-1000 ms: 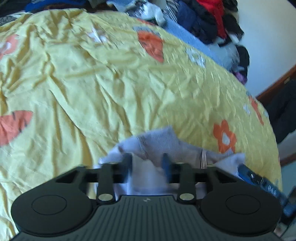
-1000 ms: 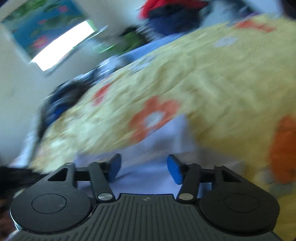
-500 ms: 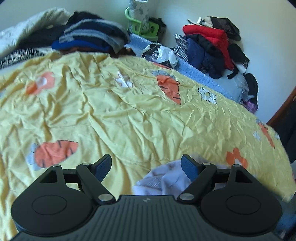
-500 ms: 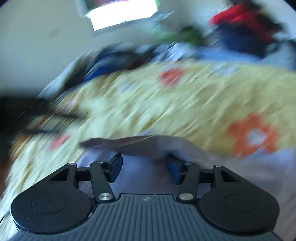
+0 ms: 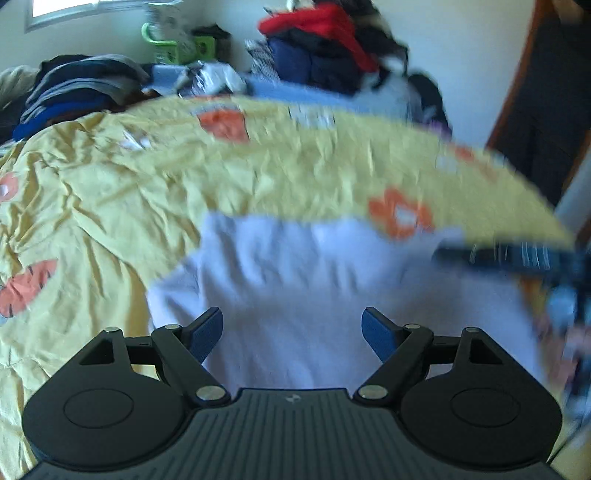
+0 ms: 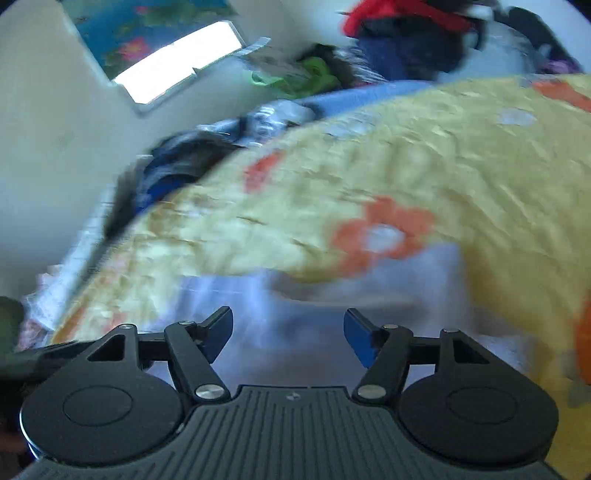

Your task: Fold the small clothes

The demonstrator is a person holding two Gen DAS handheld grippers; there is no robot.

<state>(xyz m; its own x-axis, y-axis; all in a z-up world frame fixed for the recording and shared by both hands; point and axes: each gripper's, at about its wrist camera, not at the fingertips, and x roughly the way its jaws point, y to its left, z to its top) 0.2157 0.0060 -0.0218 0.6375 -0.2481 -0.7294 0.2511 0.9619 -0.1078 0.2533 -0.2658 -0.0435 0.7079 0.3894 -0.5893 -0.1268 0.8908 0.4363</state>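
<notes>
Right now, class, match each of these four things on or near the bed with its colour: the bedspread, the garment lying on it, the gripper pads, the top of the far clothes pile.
1 bedspread
2 garment
3 gripper pads
4 top of the clothes pile

a red
b blue
c pale lilac-white
d yellow

Pairs: 1-d, 2-c, 3-b, 4-a

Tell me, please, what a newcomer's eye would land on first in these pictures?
Probably the yellow bedspread with orange flowers, filling both views. On it, just ahead of the open left gripper, lies a pale lilac garment. Behind, against the wall, rises a clothes heap topped in red.
</notes>
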